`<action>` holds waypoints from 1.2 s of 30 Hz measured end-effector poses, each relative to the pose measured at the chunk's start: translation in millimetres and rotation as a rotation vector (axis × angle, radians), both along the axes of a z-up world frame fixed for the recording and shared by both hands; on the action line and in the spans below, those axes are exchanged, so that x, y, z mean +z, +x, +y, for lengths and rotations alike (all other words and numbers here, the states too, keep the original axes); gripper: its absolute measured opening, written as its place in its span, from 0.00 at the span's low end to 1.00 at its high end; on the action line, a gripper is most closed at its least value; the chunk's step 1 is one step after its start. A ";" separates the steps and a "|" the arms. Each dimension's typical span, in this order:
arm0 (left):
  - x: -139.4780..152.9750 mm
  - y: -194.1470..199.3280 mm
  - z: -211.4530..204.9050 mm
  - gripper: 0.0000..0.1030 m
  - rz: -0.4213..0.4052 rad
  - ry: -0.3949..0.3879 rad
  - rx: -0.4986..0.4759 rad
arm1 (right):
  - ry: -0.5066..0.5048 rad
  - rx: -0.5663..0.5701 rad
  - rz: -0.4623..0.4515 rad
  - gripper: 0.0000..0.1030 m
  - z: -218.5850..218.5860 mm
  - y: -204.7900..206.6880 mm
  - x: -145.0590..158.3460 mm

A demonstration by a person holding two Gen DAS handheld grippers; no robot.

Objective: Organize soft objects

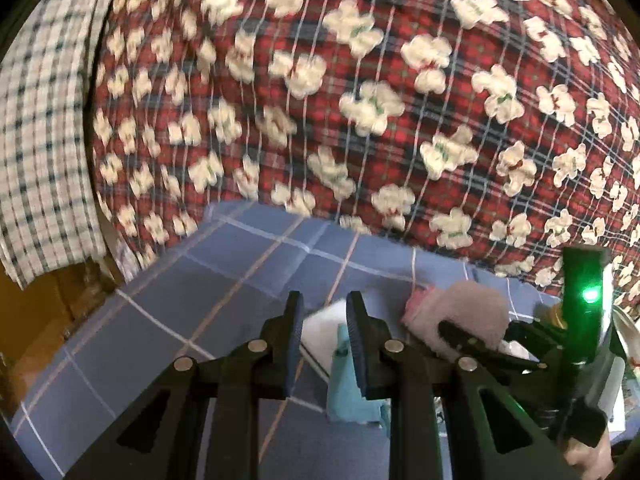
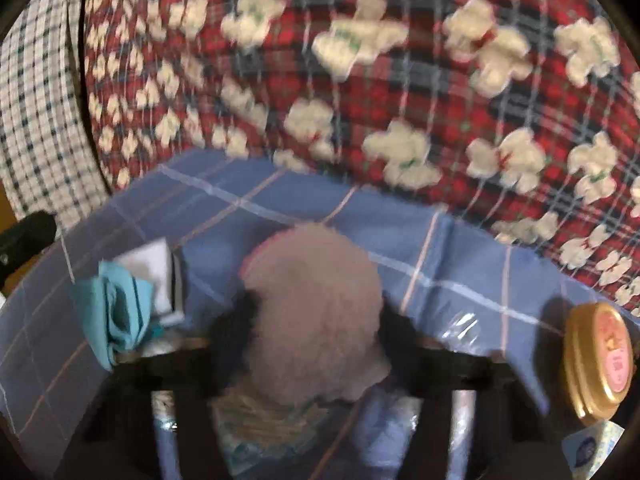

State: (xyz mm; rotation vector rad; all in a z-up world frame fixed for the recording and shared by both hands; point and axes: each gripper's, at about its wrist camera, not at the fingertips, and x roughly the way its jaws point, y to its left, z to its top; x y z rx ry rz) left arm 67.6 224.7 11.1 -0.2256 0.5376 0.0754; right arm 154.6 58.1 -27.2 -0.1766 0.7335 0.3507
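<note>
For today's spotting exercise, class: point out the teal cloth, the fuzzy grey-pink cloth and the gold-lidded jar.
teal cloth [image 2: 116, 312], right wrist view, middle of its crumpled folds.
fuzzy grey-pink cloth [image 2: 316, 304], right wrist view, centre of its fluffy top.
gold-lidded jar [image 2: 600, 360], right wrist view, face of the lid.

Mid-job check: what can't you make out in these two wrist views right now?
- Right gripper, right wrist view: fingertips hidden by the fluffy grey cloth; motion blur.
- Teal cloth, left wrist view: partly behind the left gripper; contact unclear.
- Gold-lidded jar: label blurred.
</note>
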 end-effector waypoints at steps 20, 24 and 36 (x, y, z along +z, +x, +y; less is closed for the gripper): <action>-35.7 19.4 -50.6 0.17 0.171 0.107 -0.229 | 0.247 -0.034 -0.245 0.15 -58.4 -101.0 42.9; -32.5 15.0 -45.7 0.02 0.147 0.046 -0.271 | 0.234 -0.044 -0.261 0.15 -63.4 -115.6 40.2; -15.8 2.8 -10.8 0.02 0.048 -0.134 -0.223 | 0.262 -0.088 -0.282 0.16 -84.0 -135.8 43.1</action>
